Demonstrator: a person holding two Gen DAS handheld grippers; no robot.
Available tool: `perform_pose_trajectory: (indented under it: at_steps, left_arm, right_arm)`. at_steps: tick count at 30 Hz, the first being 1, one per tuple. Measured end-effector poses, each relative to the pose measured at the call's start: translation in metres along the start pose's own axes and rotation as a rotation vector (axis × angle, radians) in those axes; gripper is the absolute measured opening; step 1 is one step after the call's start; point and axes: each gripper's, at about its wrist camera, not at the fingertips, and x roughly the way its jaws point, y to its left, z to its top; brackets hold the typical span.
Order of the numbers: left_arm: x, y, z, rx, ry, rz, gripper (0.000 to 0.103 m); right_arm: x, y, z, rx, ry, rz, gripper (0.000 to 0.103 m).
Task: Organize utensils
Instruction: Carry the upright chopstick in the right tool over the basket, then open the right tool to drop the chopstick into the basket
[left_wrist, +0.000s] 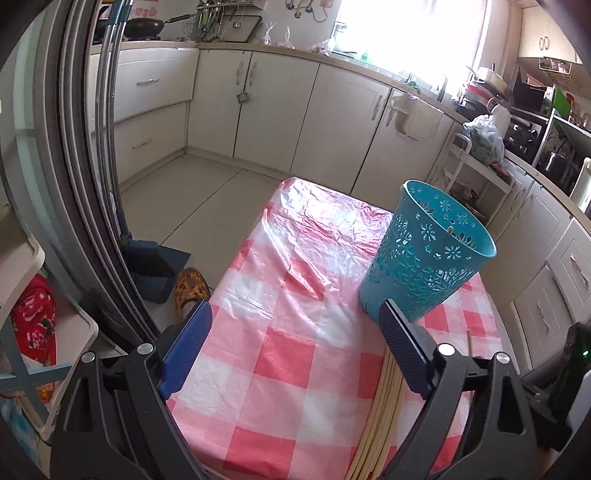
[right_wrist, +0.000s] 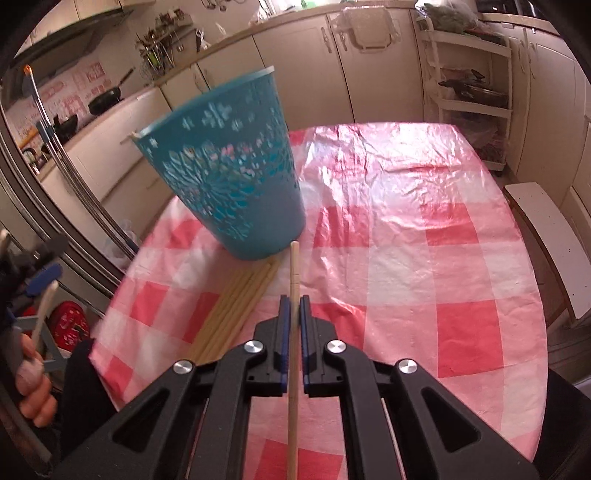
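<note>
We find a kitchen with cream cabinets (left_wrist: 280, 107) lining the walls under a pale counter, a light tiled floor (left_wrist: 207, 192) and a bright window (left_wrist: 410, 33) over the counter. At far left in the left wrist view stand a dark blue dustpan (left_wrist: 155, 269) and a patterned slipper (left_wrist: 190, 286) on the floor. A black pan (left_wrist: 144, 26) sits on the counter beyond.

The work surface is a table under a pink-and-white checked plastic cloth (left_wrist: 288, 343), wrinkled and glossy at its far end. On it a teal perforated basket (left_wrist: 424, 254) stands upright, with a chopstick end showing inside. A bundle of pale chopsticks (right_wrist: 236, 306) lies flat on the cloth just beside the basket's base.

The left gripper (left_wrist: 295, 347) has its jaws wide apart with nothing between them. The right gripper (right_wrist: 294, 310) is clamped on a single chopstick (right_wrist: 293, 280), whose tip points toward the basket base.

At right a white shelf trolley (right_wrist: 469, 88) stands by the cabinets. Red wall lettering near the pan is too blurred for us to read.
</note>
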Motion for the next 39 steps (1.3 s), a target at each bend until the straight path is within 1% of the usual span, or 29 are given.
perform_pose_trajectory:
  at_steps: [5, 8, 13, 15, 17, 18, 20, 22, 24, 28, 32, 35, 39]
  left_arm:
    - [-0.004, 0.001, -0.002, 0.002, 0.012, -0.003, 0.088]
    - [-0.007, 0.001, -0.001, -0.007, 0.017, -0.012, 0.088]
    - [-0.021, -0.006, 0.003, 0.005, -0.013, -0.028, 0.088]
    - [-0.025, -0.008, 0.004, 0.012, -0.025, -0.03, 0.089]
    - [-0.028, -0.01, 0.004, 0.022, -0.032, -0.03, 0.09]
    - [-0.028, -0.01, 0.004, 0.025, -0.032, -0.029, 0.09]
    - [-0.027, -0.008, 0.002, 0.021, -0.023, -0.029, 0.091]
    - [-0.023, -0.004, -0.001, 0.01, -0.007, -0.031, 0.091]
    - [-0.019, 0.001, -0.003, 0.002, 0.006, -0.027, 0.091]
    - [-0.012, 0.012, -0.004, -0.031, 0.025, -0.016, 0.091]
    - [-0.011, 0.017, -0.004, -0.059, 0.029, -0.019, 0.091]
    - [-0.013, 0.016, -0.003, -0.054, 0.021, -0.016, 0.091]
    - [-0.016, 0.015, -0.004, -0.051, 0.017, -0.021, 0.091]
  right_arm:
    - [-0.043, 0.02, 0.039, 0.037, -0.16, 0.117, 0.006]
    - [-0.06, 0.034, 0.072, 0.044, -0.27, 0.153, 0.006]
    - [-0.063, 0.053, 0.134, 0.058, -0.455, 0.137, 0.006]
    - [-0.058, 0.056, 0.153, 0.075, -0.53, 0.106, 0.006]
    - [-0.048, 0.058, 0.165, 0.09, -0.593, 0.049, 0.006]
    - [-0.04, 0.058, 0.169, 0.095, -0.611, 0.02, 0.006]
    - [-0.025, 0.056, 0.171, 0.107, -0.616, -0.029, 0.006]
    - [-0.009, 0.053, 0.168, 0.099, -0.602, -0.069, 0.007]
    - [0.002, 0.053, 0.163, 0.084, -0.565, -0.08, 0.007]
    - [0.007, 0.055, 0.146, 0.037, -0.515, -0.083, 0.007]
    - [-0.003, 0.053, 0.13, 0.007, -0.498, -0.086, 0.007]
    - [-0.017, 0.045, 0.117, 0.016, -0.494, -0.081, 0.015]
    - [-0.038, 0.031, 0.09, 0.064, -0.477, -0.076, 0.019]
